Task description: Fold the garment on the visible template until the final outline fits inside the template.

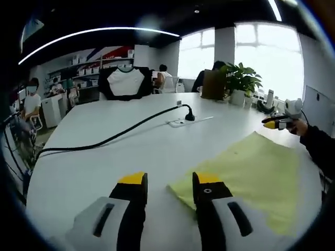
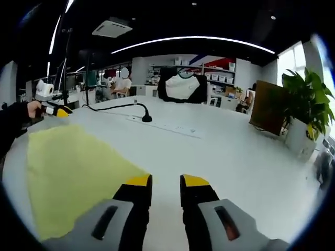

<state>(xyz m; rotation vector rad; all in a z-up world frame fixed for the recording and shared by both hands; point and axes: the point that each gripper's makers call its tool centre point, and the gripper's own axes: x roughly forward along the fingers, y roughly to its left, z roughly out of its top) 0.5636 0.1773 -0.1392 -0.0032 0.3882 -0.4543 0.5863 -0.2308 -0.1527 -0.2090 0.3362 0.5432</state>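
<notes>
— Any words or numbers you can read from your tongs' views?
— None. I find no legible label, brand or sign anywhere; the far shelves are too blurred.

The right gripper (image 2: 166, 184), jaws parted, hovers over the white table (image 2: 220, 157) beside the yellow garment (image 2: 68, 172), apparently untouched.

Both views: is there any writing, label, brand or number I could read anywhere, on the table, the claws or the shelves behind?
None can be read.
The yellow cloth and white table: plain, no print.
The left claw and right claw: no markings that I can make out.
The shelf boxes at the back: any labels are too small and blurred to read.
</notes>
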